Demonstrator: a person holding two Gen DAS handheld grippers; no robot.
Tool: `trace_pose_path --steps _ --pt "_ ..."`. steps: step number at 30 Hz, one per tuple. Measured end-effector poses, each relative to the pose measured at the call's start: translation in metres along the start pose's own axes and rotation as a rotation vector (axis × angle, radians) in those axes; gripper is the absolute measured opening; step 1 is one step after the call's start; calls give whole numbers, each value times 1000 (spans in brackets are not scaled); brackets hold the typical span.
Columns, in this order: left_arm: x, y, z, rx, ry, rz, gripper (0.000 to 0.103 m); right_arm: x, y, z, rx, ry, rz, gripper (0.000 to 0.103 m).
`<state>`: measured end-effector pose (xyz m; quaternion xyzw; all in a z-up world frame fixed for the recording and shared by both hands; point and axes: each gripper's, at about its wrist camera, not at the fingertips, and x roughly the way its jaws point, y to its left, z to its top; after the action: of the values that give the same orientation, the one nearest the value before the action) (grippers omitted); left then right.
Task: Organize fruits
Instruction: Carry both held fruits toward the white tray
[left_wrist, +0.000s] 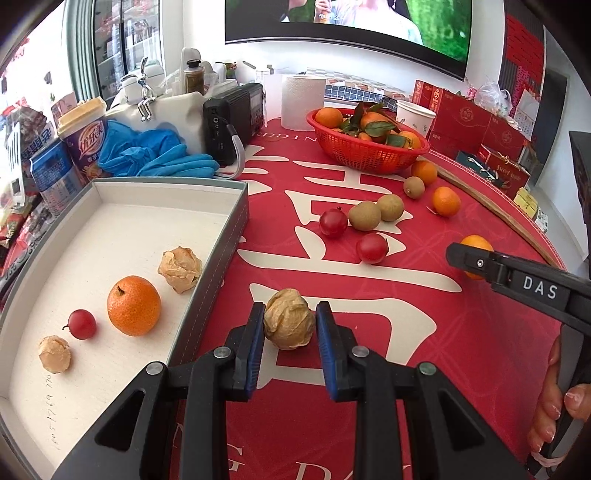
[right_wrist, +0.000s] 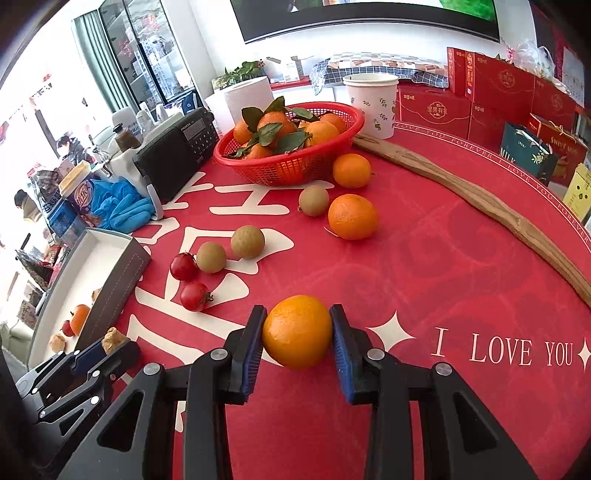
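The left gripper (left_wrist: 289, 325) had its two blue pads on each side of a papery husk fruit (left_wrist: 288, 319), open just as wide as the fruit, and the fruit sat on the red tablecloth (left_wrist: 424, 325) just beside the long wall of the grey box (left_wrist: 207, 280). I could not tell if the pads were squeezing it or only touching. The right gripper (right_wrist: 297, 332) had its pads pressed on both sides of a big orange (right_wrist: 297, 331), farther from the grey box. Inside the grey box lay four fruits in a slanting row: a husk fruit (left_wrist: 54, 353), a small red fruit (left_wrist: 82, 324), an orange (left_wrist: 134, 306) and another husk fruit (left_wrist: 181, 269). Out on the tablecloth, away from the grey box, sat two more red fruits (left_wrist: 371, 248), with two brown round fruits (left_wrist: 364, 215) just beside them. Beyond those, even farther from the grey box, were a third brown fruit (left_wrist: 414, 187) and two loose oranges (left_wrist: 446, 201), and then the red basket (left_wrist: 365, 151) full of leafy oranges. A black radio (left_wrist: 232, 122) and blue gloves (left_wrist: 155, 151) sat just behind the grey box.
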<state>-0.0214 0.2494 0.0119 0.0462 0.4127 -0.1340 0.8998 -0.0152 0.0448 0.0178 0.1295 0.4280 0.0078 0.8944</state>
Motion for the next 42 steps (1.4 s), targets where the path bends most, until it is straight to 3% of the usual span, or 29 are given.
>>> trace_pose_path --steps 18,28,42 --pt "0 2 0 -1 -11 18 30 4 7 -1 -8 10 19 36" --pt "-23 -2 4 16 -100 6 30 2 8 -2 -8 4 37 36" --pt "-47 42 13 -97 -163 47 30 0 34 3 -33 -10 113 36"
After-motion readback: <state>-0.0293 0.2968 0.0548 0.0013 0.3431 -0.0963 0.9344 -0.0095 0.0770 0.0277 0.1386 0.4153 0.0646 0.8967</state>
